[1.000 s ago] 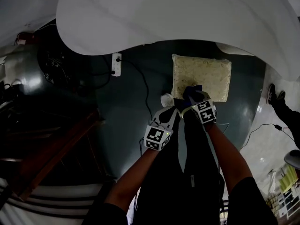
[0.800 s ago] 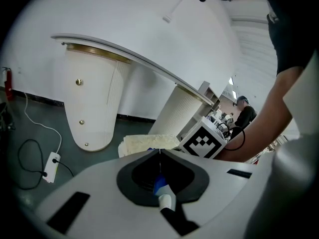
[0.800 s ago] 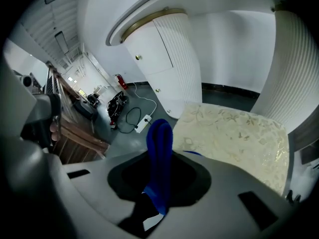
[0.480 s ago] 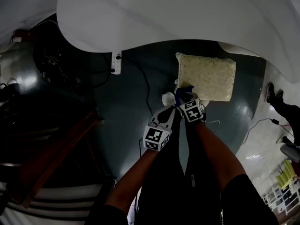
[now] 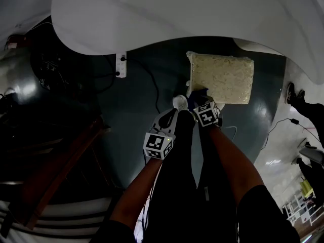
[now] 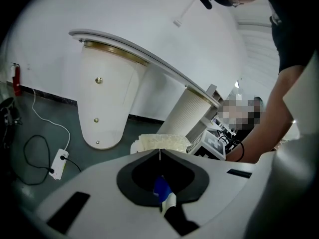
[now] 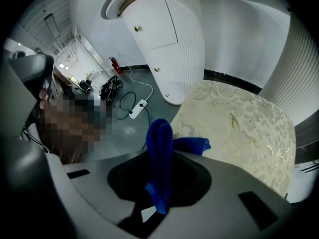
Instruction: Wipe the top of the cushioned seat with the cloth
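1. Right gripper [image 7: 160, 156]: fingers [image 7: 214, 166] are pinched on the blue cloth [image 7: 159, 133]. A fold stands up through the tips and a tail flops forward to the right.
2. Left gripper [image 6: 159, 152]: fingers [image 6: 94, 183] are pressed together, with nothing out past the tips. A small blue bit sits in the recess behind them; I can't tell if it's cloth or part of the gripper.
3. Key relation: the cushioned seat [image 5: 223, 77] lies ahead and to the right of the right fingers. In the head view the cloth is at the seat's near-left corner. I can't confirm it is pressed flat on the fabric.
4. The seat's long axis looks to run left-right across the person. The bulk of the unwiped top is out to the right and away.
5. The right gripper is the nearer one and has the cloth. The left gripper sits just beside it, off the seat's left edge and over the floor [image 5: 142, 115].
6. My read is that the next stroke should go right and forward along the long axis, with the cloth pushed down so more than the tail makes contact.
7. Risk: the grip is on a narrow fold, so the cloth could bunch up rather than spread.
8. No containers in view.
9. Surroundings: a white pedestal [image 7: 169, 44] stands just behind the seat. A power strip [image 5: 120, 65] with its cable lies on the floor, well left of the wipe path.
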